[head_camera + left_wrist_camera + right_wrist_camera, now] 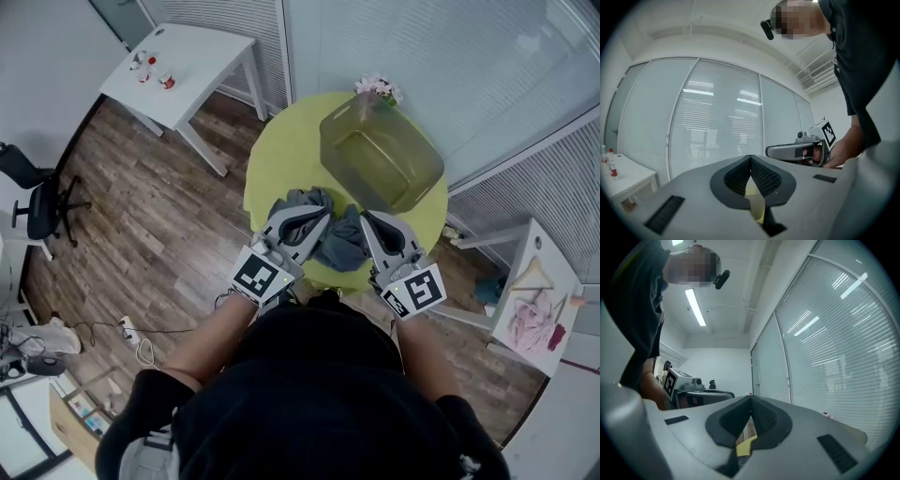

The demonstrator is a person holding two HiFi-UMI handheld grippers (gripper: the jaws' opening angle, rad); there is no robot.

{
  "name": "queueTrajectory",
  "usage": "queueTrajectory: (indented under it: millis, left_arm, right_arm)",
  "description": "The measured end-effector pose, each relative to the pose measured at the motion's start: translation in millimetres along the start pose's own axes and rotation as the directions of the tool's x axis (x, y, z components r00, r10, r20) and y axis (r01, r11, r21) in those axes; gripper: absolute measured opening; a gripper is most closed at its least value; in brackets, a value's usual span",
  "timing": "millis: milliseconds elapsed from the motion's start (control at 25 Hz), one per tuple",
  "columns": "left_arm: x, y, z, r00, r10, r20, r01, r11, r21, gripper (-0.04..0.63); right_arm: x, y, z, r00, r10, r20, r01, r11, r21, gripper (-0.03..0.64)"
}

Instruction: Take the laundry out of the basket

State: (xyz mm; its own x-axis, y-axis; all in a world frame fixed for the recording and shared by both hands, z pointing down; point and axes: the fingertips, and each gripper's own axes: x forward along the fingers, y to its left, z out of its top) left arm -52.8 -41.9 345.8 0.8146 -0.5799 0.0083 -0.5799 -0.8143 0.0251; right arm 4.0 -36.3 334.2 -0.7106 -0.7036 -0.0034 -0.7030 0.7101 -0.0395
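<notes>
A heap of grey laundry (339, 240) lies on the round yellow-green table (281, 159), near its front edge. Behind it stands the see-through basket (380, 155), which looks empty. My left gripper (322, 216) is shut, with its tip over the left side of the heap. My right gripper (366, 217) is shut over the heap's right side. In the left gripper view the jaws (751, 158) meet with no cloth between them and point up at the blinds. The right gripper view shows the same, with jaws (751, 398) together and empty.
Pink flowers (378, 87) stand behind the basket. A white table (183, 66) with small bottles (150, 67) is at the far left, and an office chair (37, 202) near it. A small white table (534, 300) with hangers and pink cloth stands at the right.
</notes>
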Motion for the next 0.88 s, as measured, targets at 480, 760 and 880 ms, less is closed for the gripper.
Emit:
queueTrajectory:
  millis: [480, 760, 880]
  left_arm:
    - [-3.1, 1.3, 6.9, 1.000, 0.005, 0.005, -0.005, 1.000, -0.004, 0.006]
    - [-4.4, -1.5, 3.6, 1.000, 0.003, -0.006, -0.003, 1.000, -0.004, 0.006]
    - [-6.3, -3.2, 0.4, 0.999, -0.002, -0.040, 0.002, 1.000, 0.013, 0.006]
  right_arm:
    - [3.6, 4.2, 5.4, 1.000, 0.000, -0.001, 0.000, 1.000, -0.008, 0.023]
    - [1.4, 7.2, 2.7, 1.000, 0.005, -0.010, -0.005, 1.000, -0.003, 0.023]
    - [0.8, 7.3, 1.2, 1.000, -0.001, -0.016, 0.001, 1.000, 0.002, 0.023]
